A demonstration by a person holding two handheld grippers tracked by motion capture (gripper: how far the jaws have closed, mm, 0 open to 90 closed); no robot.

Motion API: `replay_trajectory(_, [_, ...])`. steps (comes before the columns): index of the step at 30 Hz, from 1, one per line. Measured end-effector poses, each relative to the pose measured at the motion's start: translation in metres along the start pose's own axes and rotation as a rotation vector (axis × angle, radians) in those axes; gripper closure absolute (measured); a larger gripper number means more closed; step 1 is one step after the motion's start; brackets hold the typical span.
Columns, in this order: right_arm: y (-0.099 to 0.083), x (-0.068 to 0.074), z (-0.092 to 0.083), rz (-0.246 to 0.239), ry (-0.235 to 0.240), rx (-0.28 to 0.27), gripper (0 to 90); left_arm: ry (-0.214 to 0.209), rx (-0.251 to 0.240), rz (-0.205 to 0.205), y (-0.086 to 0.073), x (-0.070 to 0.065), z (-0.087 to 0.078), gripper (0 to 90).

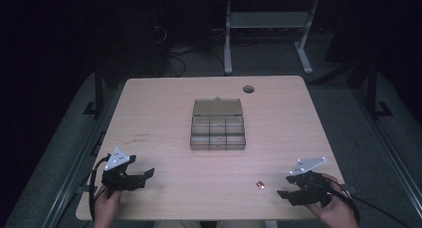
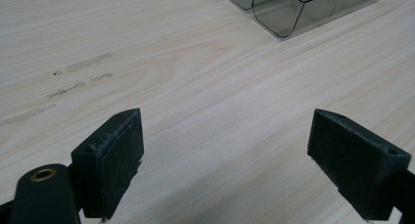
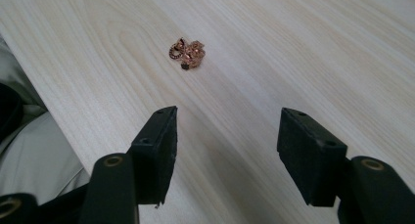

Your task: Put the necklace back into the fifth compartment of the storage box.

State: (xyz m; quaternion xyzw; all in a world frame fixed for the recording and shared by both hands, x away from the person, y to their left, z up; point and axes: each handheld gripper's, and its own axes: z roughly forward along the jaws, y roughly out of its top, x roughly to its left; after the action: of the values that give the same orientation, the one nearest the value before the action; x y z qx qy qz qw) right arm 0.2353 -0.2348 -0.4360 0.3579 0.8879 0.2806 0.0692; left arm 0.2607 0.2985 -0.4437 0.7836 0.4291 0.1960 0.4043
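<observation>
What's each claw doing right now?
Left claw: open, nothing between its jaws.
Right claw: open, empty, short of the trinket.

High view overhead, gripper views close above table (image 1: 164, 103)

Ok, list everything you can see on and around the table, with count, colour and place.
Light wooden table: one, pale wood, centre, round cable hole at far edge.
Clear smoky plastic compartment box: one, grey-tinted, lid open, mid-table.
Small copper-coloured metal trinket: one, reddish gold, near edge, just ahead of the right claw.
White metal table frame: one, on the floor beyond the table.
Dark cables: several, floor at far left.
Left claw: black, jaws open, near-left.
Right claw: black, jaws open, near-right.
Hands: two, bottom edge.
</observation>
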Motion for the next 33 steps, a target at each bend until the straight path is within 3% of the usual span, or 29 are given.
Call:
replay_trajectory(15, [0.027,0.009,0.011,-0.087,0.024,0.054,48.0,0.005,-0.005,-0.004,-0.001,0.002,-0.001,13.1])
replay_trajectory(25, [0.045,0.007,0.026,-0.112,0.038,0.112,57.4,0.003,-0.011,-0.012,-0.001,0.002,-0.001,13.1])
replay_trajectory(33, [0.053,0.006,0.03,-0.108,0.037,0.128,65.8,0.006,-0.012,-0.012,0.0,0.002,-0.001,13.1])
